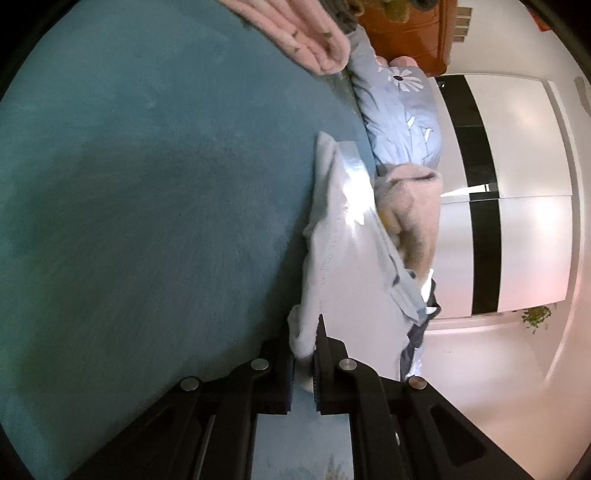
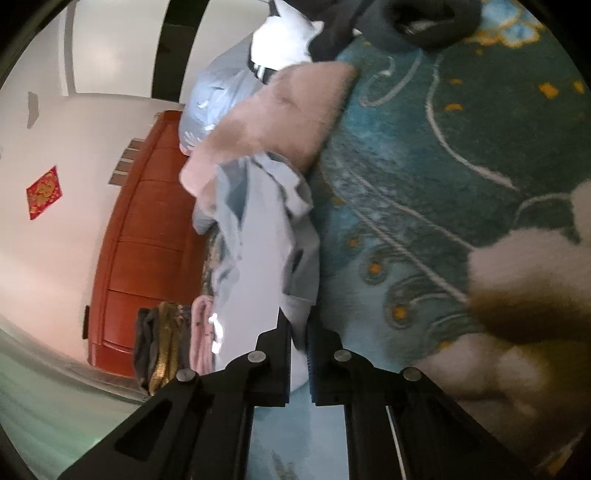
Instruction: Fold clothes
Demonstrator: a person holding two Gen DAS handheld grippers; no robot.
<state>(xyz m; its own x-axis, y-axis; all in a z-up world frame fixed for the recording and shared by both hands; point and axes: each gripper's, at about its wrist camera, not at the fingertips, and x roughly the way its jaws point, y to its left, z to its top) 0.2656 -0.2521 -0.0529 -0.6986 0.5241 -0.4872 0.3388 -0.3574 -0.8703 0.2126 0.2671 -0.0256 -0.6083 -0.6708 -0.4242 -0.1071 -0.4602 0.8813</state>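
Observation:
A pale blue garment (image 1: pixel 347 258) hangs stretched between my two grippers above the teal bedspread (image 1: pixel 147 184). My left gripper (image 1: pixel 304 354) is shut on one thick, fleecy edge of it. In the right wrist view the same pale blue garment (image 2: pixel 262 254) runs away from my right gripper (image 2: pixel 299 347), which is shut on its near corner. A fluffy beige-pink garment (image 2: pixel 284 118) lies beyond it; it also shows in the left wrist view (image 1: pixel 410 206).
A folded pink blanket (image 1: pixel 310 40) and a blue flowered pillow (image 1: pixel 399 107) lie on the bed. An orange-brown headboard (image 2: pixel 147 236), a folded stack (image 2: pixel 166 343), dark clothes (image 2: pixel 406 22), a furry beige item (image 2: pixel 524 288) and a white wardrobe (image 1: pixel 528 184) are around.

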